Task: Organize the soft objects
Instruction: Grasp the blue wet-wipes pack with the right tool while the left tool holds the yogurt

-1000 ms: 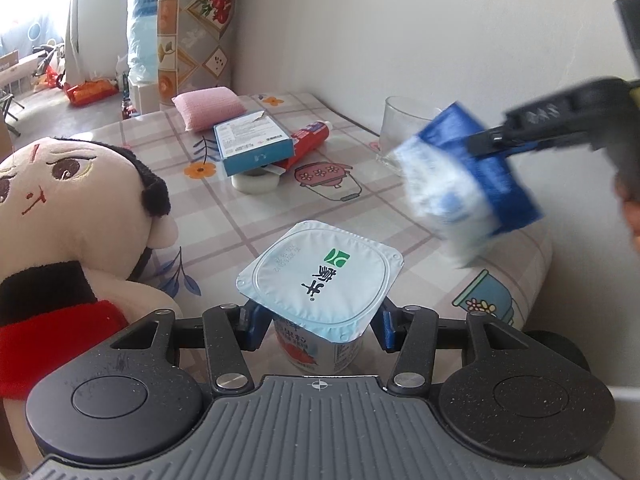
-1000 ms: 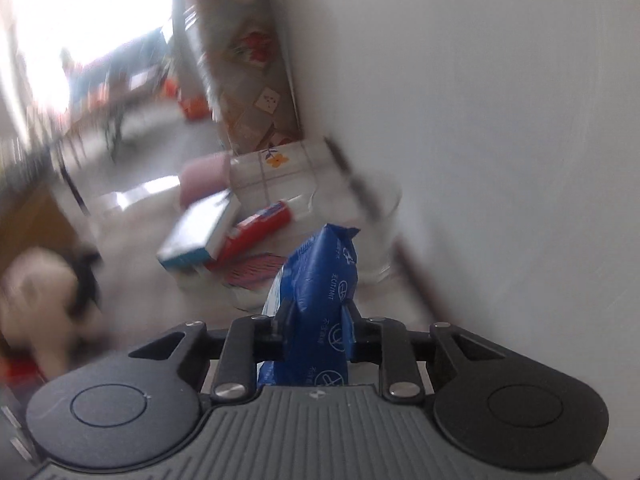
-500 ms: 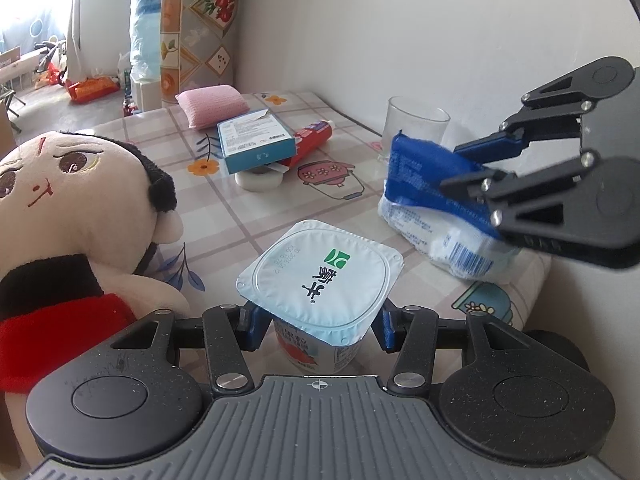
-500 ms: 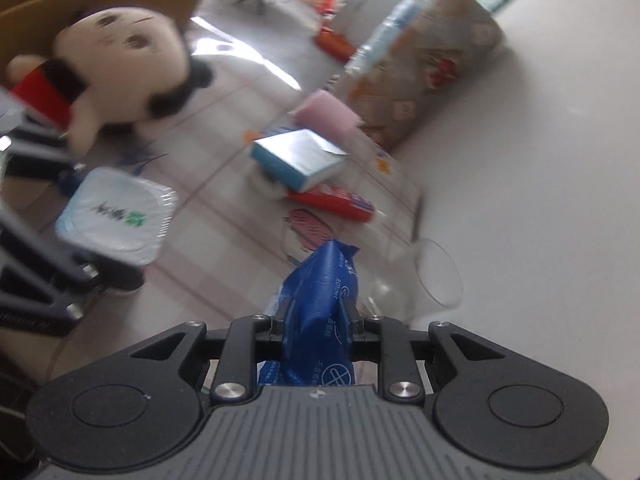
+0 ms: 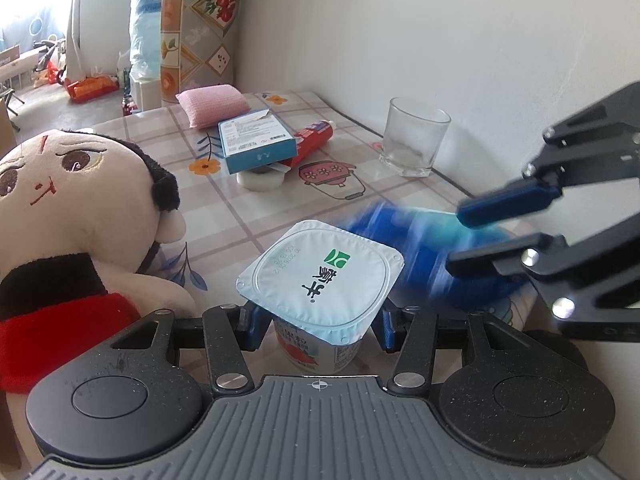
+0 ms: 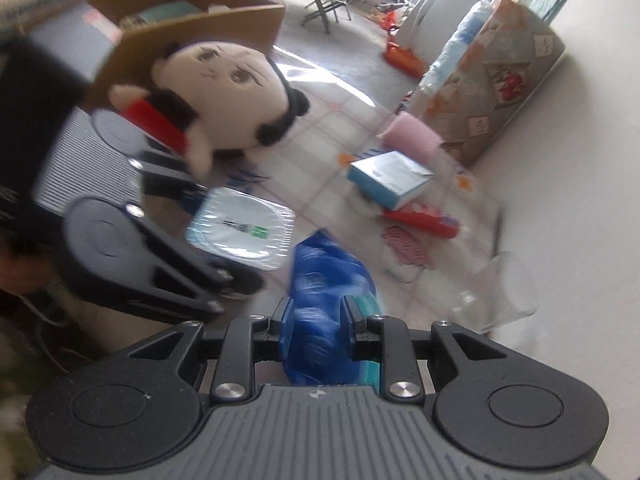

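A sealed yogurt cup [image 5: 320,276] with a pale blue foil lid stands on the table, and my left gripper [image 5: 318,328] is shut on its body. Just right of it is a blurred blue soft packet [image 5: 412,248], which my right gripper [image 5: 480,228] holds from the right, low over the table. In the right wrist view, the right gripper [image 6: 320,318] is shut on the blue packet [image 6: 324,276], with the yogurt cup [image 6: 240,232] to its left. A plush doll [image 5: 72,208] in red and black lies at the left. A pink sponge [image 5: 214,104] rests at the table's far end.
On the patterned tablecloth [image 5: 248,216] lie a blue and white box [image 5: 256,142] on a tape roll [image 5: 260,178], a red tube [image 5: 316,138] and an empty glass [image 5: 414,136] near the wall. An open cardboard box [image 6: 192,16] stands behind the doll.
The right gripper has rolled and carried the blue packet down and left, close beside the yogurt cup. The left gripper and the cup have kept still.
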`<state>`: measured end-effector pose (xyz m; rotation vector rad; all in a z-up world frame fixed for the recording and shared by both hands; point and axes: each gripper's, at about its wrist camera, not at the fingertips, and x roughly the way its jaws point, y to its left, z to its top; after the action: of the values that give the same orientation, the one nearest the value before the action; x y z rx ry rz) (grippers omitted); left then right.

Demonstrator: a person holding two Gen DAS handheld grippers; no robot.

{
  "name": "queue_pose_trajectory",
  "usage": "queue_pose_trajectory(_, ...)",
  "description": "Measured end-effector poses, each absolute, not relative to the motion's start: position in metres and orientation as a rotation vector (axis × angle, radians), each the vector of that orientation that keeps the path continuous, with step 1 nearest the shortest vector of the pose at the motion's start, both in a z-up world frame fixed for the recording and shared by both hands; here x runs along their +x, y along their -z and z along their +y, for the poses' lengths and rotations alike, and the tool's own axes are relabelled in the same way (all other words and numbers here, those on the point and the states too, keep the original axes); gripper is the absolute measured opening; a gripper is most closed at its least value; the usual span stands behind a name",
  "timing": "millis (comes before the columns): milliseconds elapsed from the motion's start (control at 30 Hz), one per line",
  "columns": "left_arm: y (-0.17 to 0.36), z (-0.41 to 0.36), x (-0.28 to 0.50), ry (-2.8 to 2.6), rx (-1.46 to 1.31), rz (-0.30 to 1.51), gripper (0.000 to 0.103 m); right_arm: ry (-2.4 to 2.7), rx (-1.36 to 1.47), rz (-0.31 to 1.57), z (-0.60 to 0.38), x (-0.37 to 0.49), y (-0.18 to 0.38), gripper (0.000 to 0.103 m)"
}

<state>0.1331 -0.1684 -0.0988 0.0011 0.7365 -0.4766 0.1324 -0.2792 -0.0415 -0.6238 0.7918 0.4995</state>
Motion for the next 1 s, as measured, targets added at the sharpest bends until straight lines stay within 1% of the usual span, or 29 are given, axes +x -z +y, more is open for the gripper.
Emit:
queue_pose_trajectory(233,0.099,-0.168,0.133,0.475,0.006,0.737,0.051,-0.467,-0.566,0.847,-0.293,0.133,0.052,0.028)
queue_pose_trajectory(267,0.099,-0.169,0.133,0.475,0.007,0.737,0.051,-0.466,-0.545,0.85,-0.296,0.135,0.052,0.032)
queue_pose_trajectory(333,0.099,-0.169,0.132,0.475,0.008,0.738,0.051,-0.464,-0.494,0.853,-0.302,0.141,0.049,0.048)
queue_pose_trajectory(367,0.099,-0.169,0.133,0.474,0.009,0.738,0.051,-0.474,-0.466,0.853,-0.306,0.144,0.047,0.063)
queue_pose_trajectory(400,0.099,-0.169,0.133,0.475,0.01,0.738,0.051,-0.492,-0.446,0.856,-0.309,0.148,0.046,0.076)
queue_pose_trajectory(500,0.099,-0.169,0.134,0.473,0.013,0.739,0.051,-0.561,-0.44,0.901,-0.312,0.158,0.049,0.091)
queue_pose_trajectory(567,0.099,-0.169,0.134,0.473,0.015,0.739,0.051,-0.603,-0.463,0.925,-0.31,0.164,0.055,0.096)
queue_pose_trajectory(767,0.099,-0.169,0.134,0.475,0.019,0.741,0.051,-0.628,-0.517,0.962,-0.303,0.181,0.081,0.094)
queue_pose_trajectory(833,0.098,-0.169,0.134,0.474,0.02,0.742,0.051,-0.629,-0.472,0.984,-0.307,0.186,0.087,0.091)
queue_pose_trajectory(867,0.099,-0.169,0.134,0.474,0.022,0.742,0.051,-0.629,-0.438,0.997,-0.311,0.187,0.087,0.086)
queue_pose_trajectory(900,0.099,-0.17,0.134,0.473,0.023,0.741,0.051,-0.623,-0.405,1.003,-0.314,0.187,0.086,0.083)
queue_pose_trajectory(1000,0.099,-0.17,0.133,0.474,0.027,0.739,0.051,-0.546,-0.373,1.012,-0.322,0.185,0.085,0.083)
